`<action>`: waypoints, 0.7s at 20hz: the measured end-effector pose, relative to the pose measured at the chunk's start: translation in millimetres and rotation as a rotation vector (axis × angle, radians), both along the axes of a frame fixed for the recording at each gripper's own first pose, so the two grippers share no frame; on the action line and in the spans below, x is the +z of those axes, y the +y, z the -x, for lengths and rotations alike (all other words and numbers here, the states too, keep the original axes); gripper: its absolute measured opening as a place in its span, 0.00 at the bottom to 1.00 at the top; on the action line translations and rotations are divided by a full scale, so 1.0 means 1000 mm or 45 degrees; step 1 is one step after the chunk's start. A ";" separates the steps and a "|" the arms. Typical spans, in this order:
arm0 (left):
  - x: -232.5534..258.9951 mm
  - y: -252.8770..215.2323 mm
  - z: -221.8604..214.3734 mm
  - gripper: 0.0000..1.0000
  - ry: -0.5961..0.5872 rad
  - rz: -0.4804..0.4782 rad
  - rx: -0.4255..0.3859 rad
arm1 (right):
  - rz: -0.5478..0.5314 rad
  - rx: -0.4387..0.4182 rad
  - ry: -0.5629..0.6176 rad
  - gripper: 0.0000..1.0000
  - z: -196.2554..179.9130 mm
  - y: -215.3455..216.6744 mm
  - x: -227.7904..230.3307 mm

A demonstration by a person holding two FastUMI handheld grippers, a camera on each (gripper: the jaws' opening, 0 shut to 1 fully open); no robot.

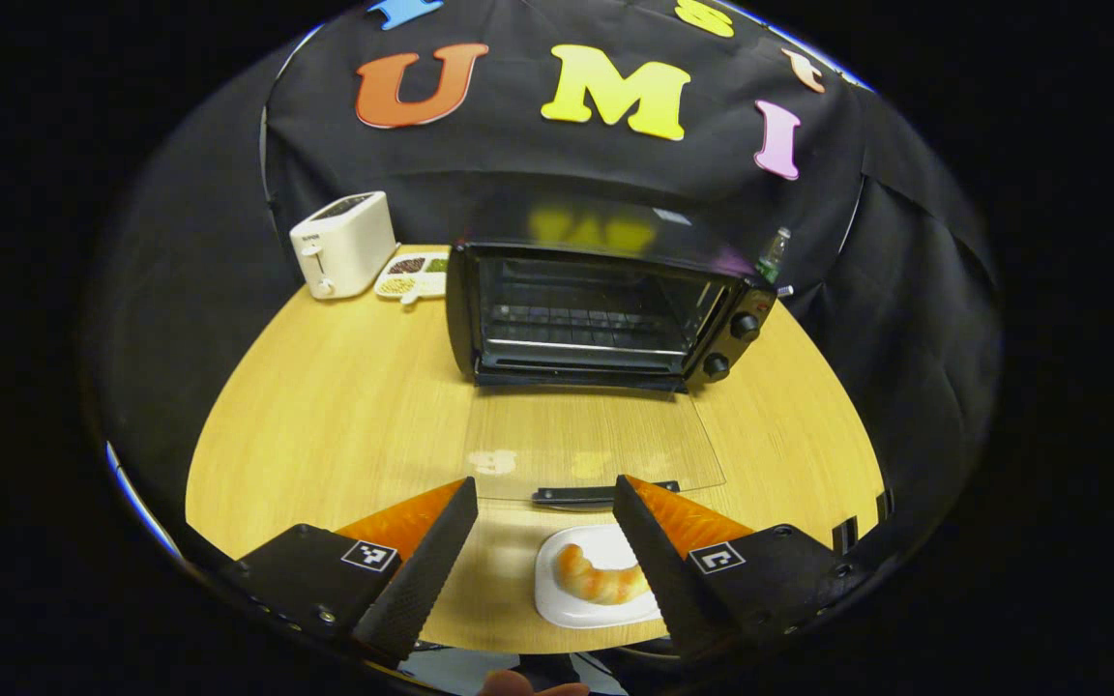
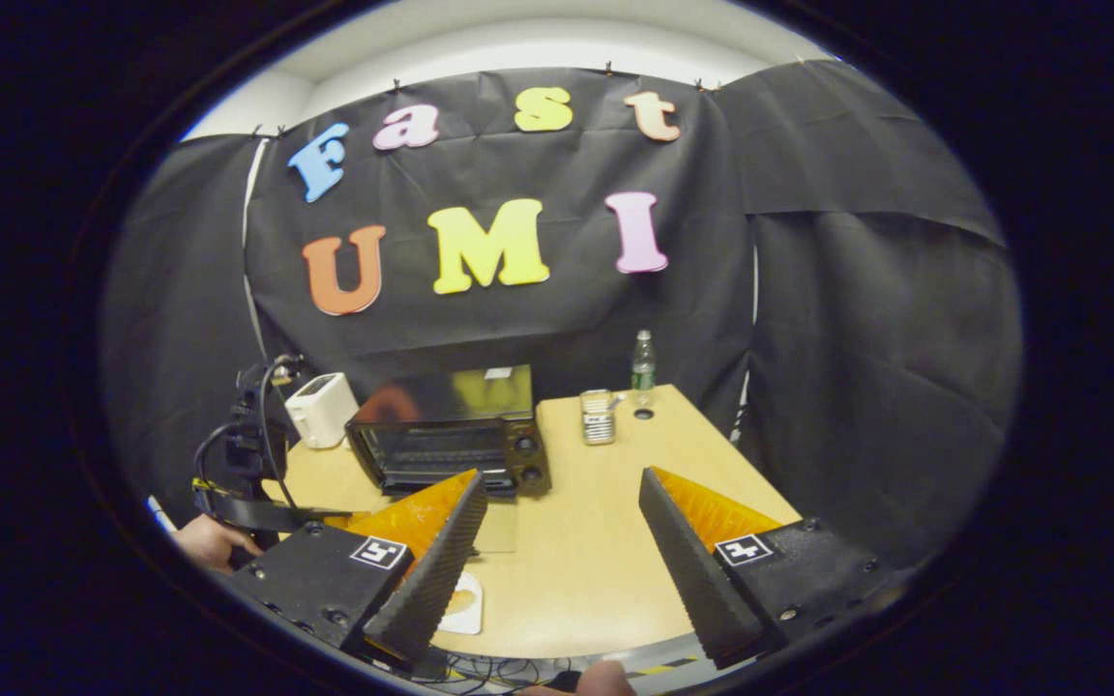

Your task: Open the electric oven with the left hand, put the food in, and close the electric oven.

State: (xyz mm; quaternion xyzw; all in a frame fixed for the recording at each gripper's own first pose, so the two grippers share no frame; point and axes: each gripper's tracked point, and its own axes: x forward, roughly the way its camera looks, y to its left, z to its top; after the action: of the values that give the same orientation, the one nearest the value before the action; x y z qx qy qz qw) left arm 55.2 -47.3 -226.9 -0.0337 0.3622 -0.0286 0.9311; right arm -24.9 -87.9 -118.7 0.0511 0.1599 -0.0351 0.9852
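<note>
The black electric oven (image 1: 605, 309) stands at the back of the wooden table (image 1: 325, 416) with its glass door (image 1: 586, 440) folded down flat and its rack showing. The door's handle (image 1: 605, 494) lies just beyond my left gripper (image 1: 545, 488), which is open and holds nothing. A white plate (image 1: 581, 556) with a croissant (image 1: 596, 578) sits near the table's front edge, under and between the left fingers. In the right gripper view my right gripper (image 2: 562, 476) hangs open above the table, in front and to the right of the oven (image 2: 451, 435), with the plate (image 2: 468, 604) partly hidden behind its left finger.
A white toaster (image 1: 344, 242) and a divided tray of grains (image 1: 414, 274) stand at the back left. A bottle (image 2: 643, 362) and a metal container (image 2: 598, 416) stand to the right of the oven. A hand (image 2: 204, 541) holds the left gripper's body at the table's left edge.
</note>
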 end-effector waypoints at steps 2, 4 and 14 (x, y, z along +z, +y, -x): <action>0.019 0.019 0.015 0.94 -0.067 0.000 0.034 | -0.021 0.089 0.063 1.00 -0.001 0.028 -0.019; 0.037 0.039 0.036 0.93 -0.109 -0.003 0.079 | -0.033 0.165 0.129 1.00 0.000 0.055 -0.042; 0.079 0.120 0.114 0.94 -0.182 0.037 0.315 | 0.138 0.556 0.439 1.00 -0.009 0.153 -0.169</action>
State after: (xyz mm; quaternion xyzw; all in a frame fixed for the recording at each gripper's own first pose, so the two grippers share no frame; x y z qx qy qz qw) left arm -59.2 72.4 -147.5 -0.0895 0.2877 0.0789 0.9503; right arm -15.5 65.2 -287.6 -0.0439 0.3304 0.1614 0.9289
